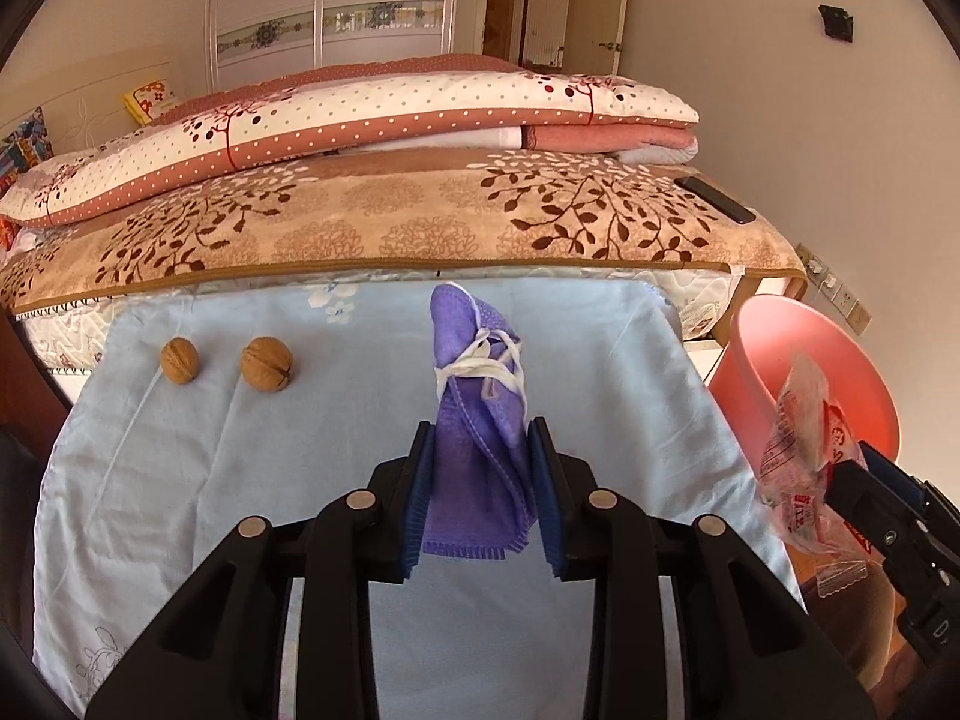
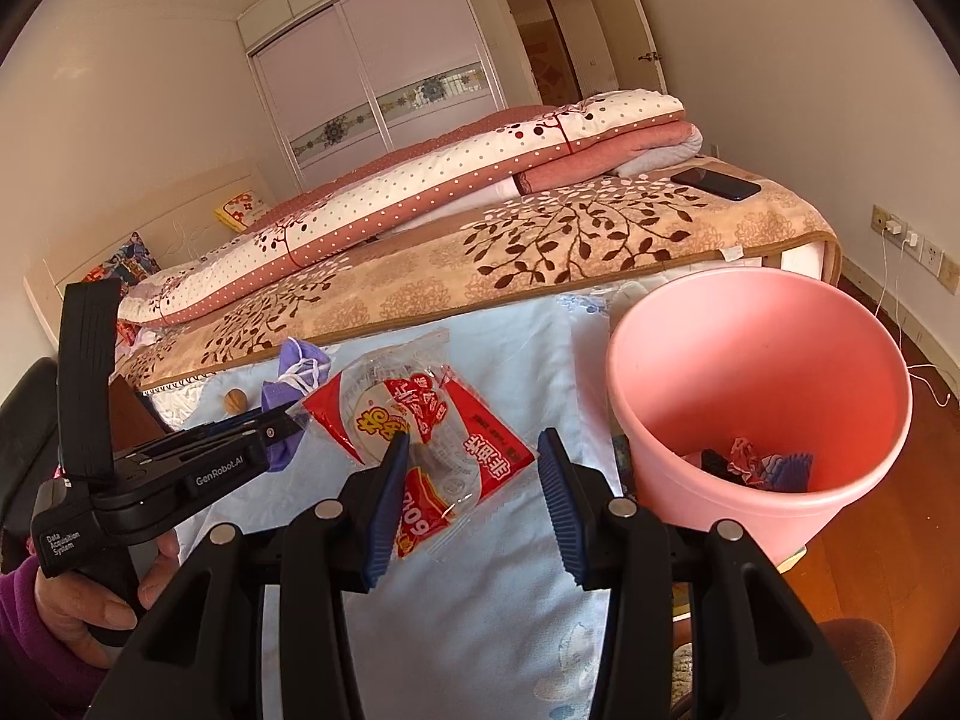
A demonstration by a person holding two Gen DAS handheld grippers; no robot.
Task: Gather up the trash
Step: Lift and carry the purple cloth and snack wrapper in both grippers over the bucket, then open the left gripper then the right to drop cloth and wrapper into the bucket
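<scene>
The pink bin (image 2: 762, 396) stands right of the blue cloth (image 1: 240, 450), a few scraps at its bottom. My right gripper (image 2: 474, 501) clamps a red-and-clear wrapper (image 2: 420, 438) beside the bin's rim. My left gripper (image 1: 480, 498) grips a crumpled purple mask (image 1: 480, 420); two walnuts (image 1: 267, 363) lie left of it.

Two round brown walnuts, the left walnut (image 1: 179, 360) and the right walnut (image 1: 266, 363), lie on one pale blue cloth (image 1: 240, 480). There is one crumpled purple face mask with white ear loops (image 1: 480, 420), one clear plastic wrapper printed in red (image 2: 420, 438), and one round pink plastic bin (image 2: 762, 360). One black phone (image 2: 715, 183) lies on the one brown leaf-patterned blanket (image 2: 540, 264), and two black grippers with blue pads, the left gripper (image 1: 480, 462) and the right gripper (image 2: 474, 468), are in view.
</scene>
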